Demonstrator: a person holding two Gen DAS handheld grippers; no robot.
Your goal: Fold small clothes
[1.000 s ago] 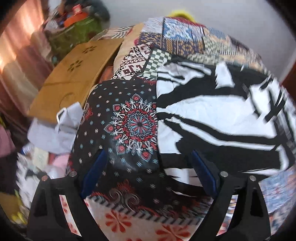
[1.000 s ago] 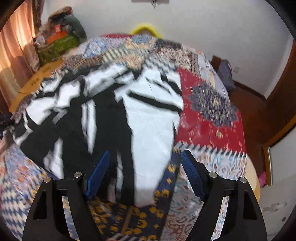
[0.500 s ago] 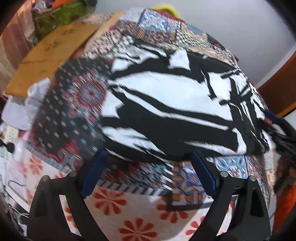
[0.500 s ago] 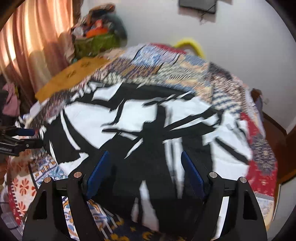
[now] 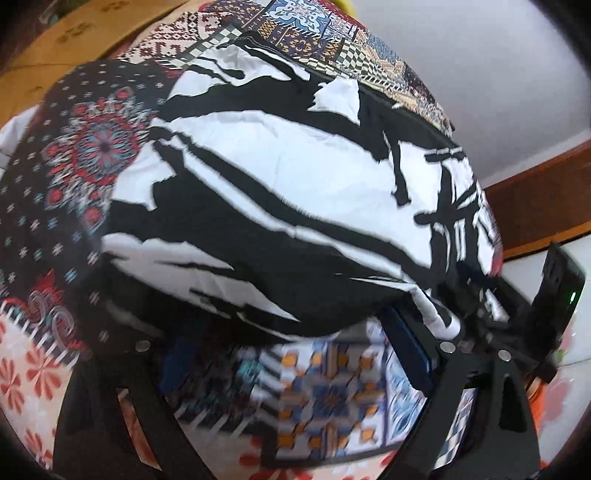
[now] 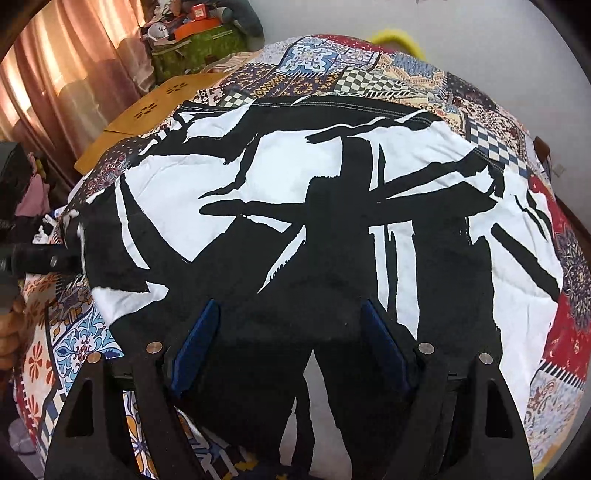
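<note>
Black-and-white garment [image 6: 295,229] lies flat beyond both grippers' spread, empty fingers [image 6: 197,347].

Bed: covered by a patchwork bedspread [image 6: 369,79], filling the middle of both views.
Wall: plain white wall [image 6: 461,33], at 12 to 2 o'clock.
Curtains: pinkish curtains [image 6: 62,70], lit from behind, at 10 o'clock.
Board: yellow-brown wooden board [image 6: 147,110] beside the bed.
Pile: green cloth-covered pile [image 6: 199,44] at 11 o'clock.
Trim: brown wooden trim [image 5: 535,199] at 3 o'clock.

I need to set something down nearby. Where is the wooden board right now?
In the right wrist view the wooden board lies upper left, beside the patchwork bedspread, between the curtains and the black-and-white garment.
</note>
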